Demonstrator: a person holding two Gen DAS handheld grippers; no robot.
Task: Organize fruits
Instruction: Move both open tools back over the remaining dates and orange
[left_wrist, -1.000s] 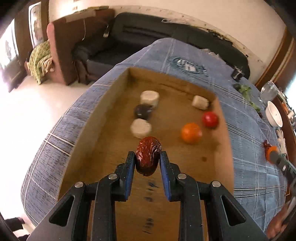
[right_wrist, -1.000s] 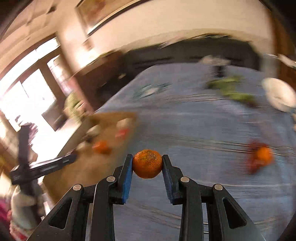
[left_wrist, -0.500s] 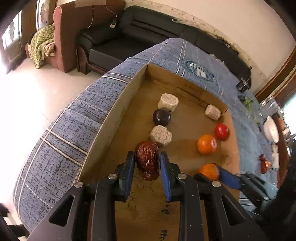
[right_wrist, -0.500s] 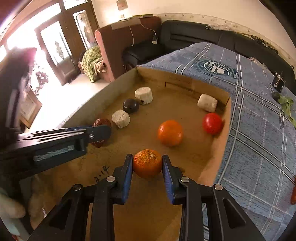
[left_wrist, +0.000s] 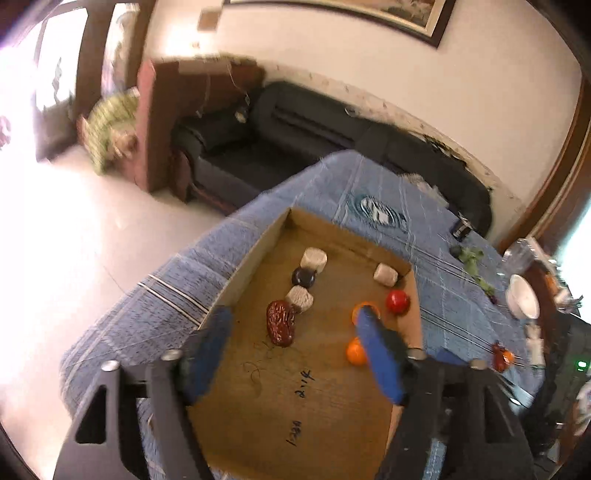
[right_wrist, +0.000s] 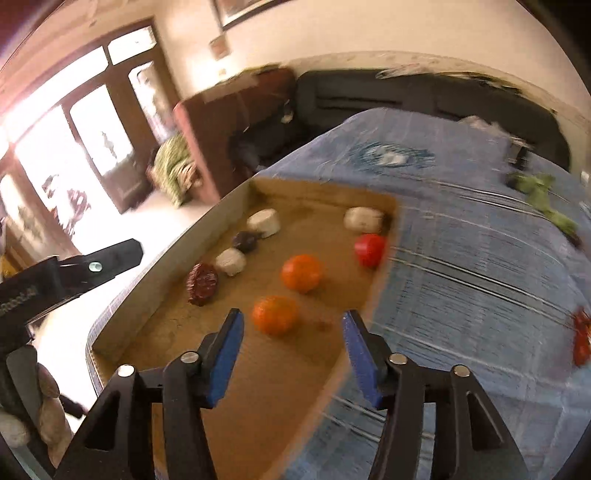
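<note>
Left gripper: jaws spread wide, holding nothing, above the near part of the tray. Right gripper: jaws likewise wide apart and empty, above the tray's near right corner.

The cardboard tray lies on a counter covered with a blue checked cloth. On its floor, in the left view: a wrinkled red date lies free, touching a pale block; beyond that sit a dark round fruit and a second pale block, forming a line along the left wall. A third pale block sits in the far right corner, with a tomato just in front of it. Two oranges lie on the right side: the far orange and the near orange, the latter resting on the floor just ahead of the right jaws, clear of both pads.

Off the tray, a red-and-orange item lies on the cloth to the right; its detail is blurred.
</note>
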